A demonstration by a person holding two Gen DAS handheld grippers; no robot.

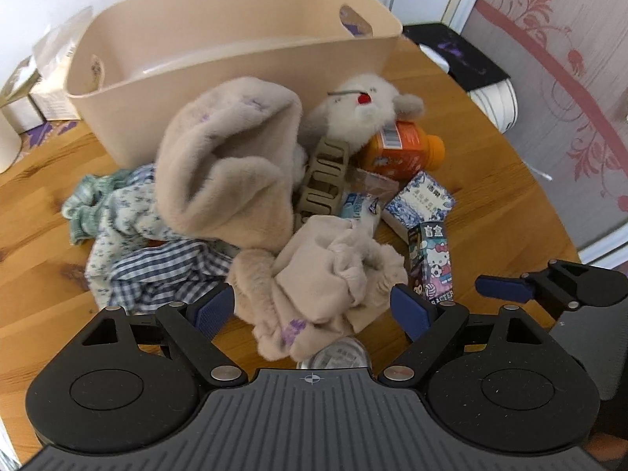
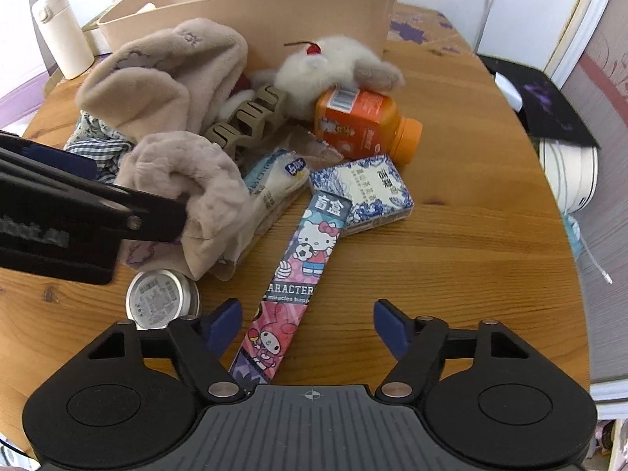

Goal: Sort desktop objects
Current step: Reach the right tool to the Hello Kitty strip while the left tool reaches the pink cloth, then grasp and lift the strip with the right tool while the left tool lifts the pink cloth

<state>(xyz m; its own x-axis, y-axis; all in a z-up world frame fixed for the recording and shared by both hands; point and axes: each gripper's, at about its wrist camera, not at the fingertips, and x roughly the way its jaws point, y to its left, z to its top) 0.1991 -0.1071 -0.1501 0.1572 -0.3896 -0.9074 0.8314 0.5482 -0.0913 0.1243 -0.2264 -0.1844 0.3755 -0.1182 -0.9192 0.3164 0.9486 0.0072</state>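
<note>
Operator: Right gripper (image 2: 307, 324) jaws apart, straddling the long printed cartoon-character box (image 2: 298, 271) flat on the wooden table (image 2: 451, 259).

Technician: Left gripper (image 1: 313, 308) apart over crumpled beige fleece cloth (image 1: 325, 274). Risk: the box skids when the jaws close.

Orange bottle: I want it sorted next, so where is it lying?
The orange bottle lies on its side on the table, right of the clothes pile, under the white plush toy, behind the blue-patterned box.
</note>
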